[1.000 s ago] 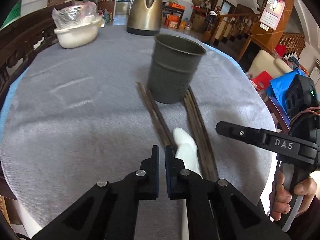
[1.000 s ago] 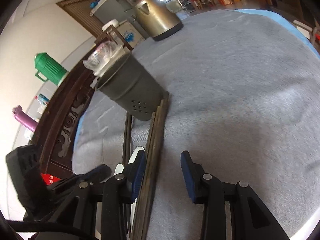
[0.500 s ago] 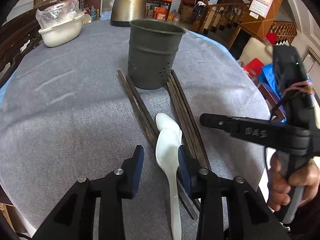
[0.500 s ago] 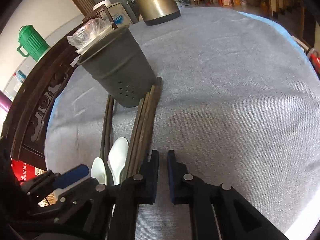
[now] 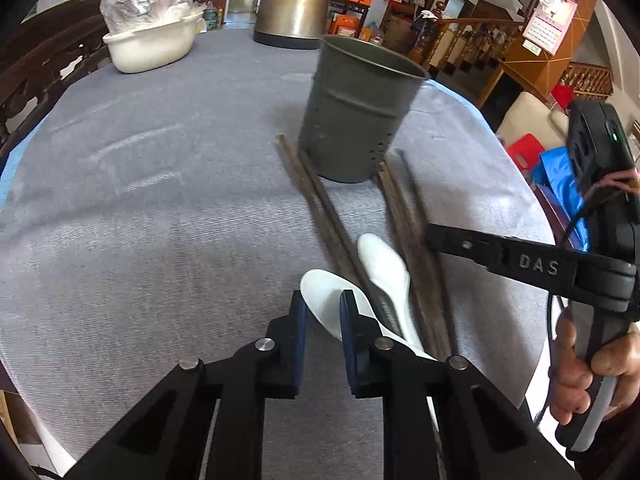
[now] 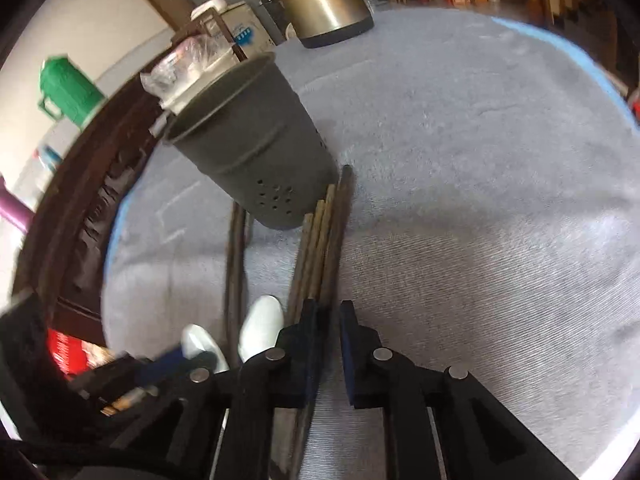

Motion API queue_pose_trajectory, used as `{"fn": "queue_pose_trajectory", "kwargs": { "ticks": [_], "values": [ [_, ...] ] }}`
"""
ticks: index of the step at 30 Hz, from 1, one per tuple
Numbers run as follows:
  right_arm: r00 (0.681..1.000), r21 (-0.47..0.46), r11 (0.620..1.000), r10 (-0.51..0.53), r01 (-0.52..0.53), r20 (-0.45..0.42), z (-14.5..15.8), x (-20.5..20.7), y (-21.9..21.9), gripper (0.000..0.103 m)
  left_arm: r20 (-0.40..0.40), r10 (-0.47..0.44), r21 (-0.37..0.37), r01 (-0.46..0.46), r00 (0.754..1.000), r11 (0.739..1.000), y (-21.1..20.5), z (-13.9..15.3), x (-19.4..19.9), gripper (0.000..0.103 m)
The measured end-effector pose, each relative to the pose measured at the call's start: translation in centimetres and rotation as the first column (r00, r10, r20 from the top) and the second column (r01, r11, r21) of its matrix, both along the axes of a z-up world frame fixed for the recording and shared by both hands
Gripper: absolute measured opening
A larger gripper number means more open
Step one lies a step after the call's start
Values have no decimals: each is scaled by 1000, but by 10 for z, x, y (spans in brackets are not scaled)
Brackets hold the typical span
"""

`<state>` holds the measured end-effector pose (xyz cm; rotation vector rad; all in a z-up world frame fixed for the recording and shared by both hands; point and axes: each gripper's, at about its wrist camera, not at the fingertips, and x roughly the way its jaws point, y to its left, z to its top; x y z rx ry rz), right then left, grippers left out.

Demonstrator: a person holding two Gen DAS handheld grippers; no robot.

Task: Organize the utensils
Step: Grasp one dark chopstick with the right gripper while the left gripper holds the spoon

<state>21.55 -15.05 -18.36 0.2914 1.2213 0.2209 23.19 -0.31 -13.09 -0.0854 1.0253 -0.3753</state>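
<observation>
A grey metal holder stands upright mid-table. Dark chopsticks lie on either side of it, a pair on the left and a bundle on the right. Two white spoons lie between them. My left gripper is closing on the nearer spoon, whose bowl fills the gap between the pads. The other spoon lies free beside it. My right gripper is shut at the near end of the bundle, with a chopstick running into the narrow gap.
Grey cloth covers the round table. At the far edge stand a white basin with a plastic bag and a brass-coloured kettle. A carved wooden chair back borders the left side. A hand holds the right gripper's handle.
The left jaws, shut a second ago, opened over the near spoon and have narrowed onto it; its bowl has swung left. The right jaws closed and shifted onto the chopstick bundle.
</observation>
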Motion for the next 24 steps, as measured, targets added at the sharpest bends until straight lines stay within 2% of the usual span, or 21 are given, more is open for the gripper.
{"fn": "queue_pose_trajectory", "kwargs": {
  "ticks": [3, 6, 7, 9, 11, 14, 15, 16, 17, 18, 22, 24],
  "values": [
    [1000, -70, 998, -10, 9, -12, 0, -1, -4, 12, -27, 15, -16, -15, 1000, 1000, 5, -3, 4, 18],
    [999, -72, 997, -33, 32, -21, 1, -3, -16, 12, -51, 20, -35, -22, 998, 999, 11, -5, 6, 20],
    [999, -67, 997, -42, 40, -27, 2, -4, -19, 13, -56, 20, -42, -22, 998, 999, 13, -5, 7, 22],
    [997, -43, 997, -66, 63, -48, 2, -2, -25, 13, -73, 14, -75, -19, 997, 997, 14, -6, 8, 36],
    [995, -25, 997, -79, 77, -68, 1, 0, -27, 13, -85, 10, -97, -18, 996, 995, 16, -5, 7, 42],
    [997, -48, 997, -66, 64, -46, 0, 3, -17, 13, -77, 14, -85, -21, 997, 996, 11, -6, 7, 42],
    [998, -53, 997, -60, 58, -34, 0, 2, -15, 13, -75, 18, -87, -25, 997, 996, 11, -6, 7, 40],
    [998, -61, 997, -52, 51, -23, -1, 3, -12, 13, -74, 21, -87, -27, 997, 996, 2, -8, 10, 35],
    [1000, -85, 996, -28, 27, -10, 0, 2, -9, 12, -79, 20, -88, -27, 997, 996, 1, -10, 11, 17],
    [1000, -97, 995, -11, 11, -5, 1, 0, -7, 12, -91, 19, -88, -27, 996, 996, 1, -12, 12, 10],
    [996, -143, 985, 91, -92, -19, 4, -8, -1, 11, -71, 20, -90, -26, 997, 996, 2, -12, 13, 7],
    [994, -143, 984, 104, -108, -33, 6, -12, -5, 12, -67, 25, -85, -30, 997, 996, 0, -12, 13, 7]
  ]
}}
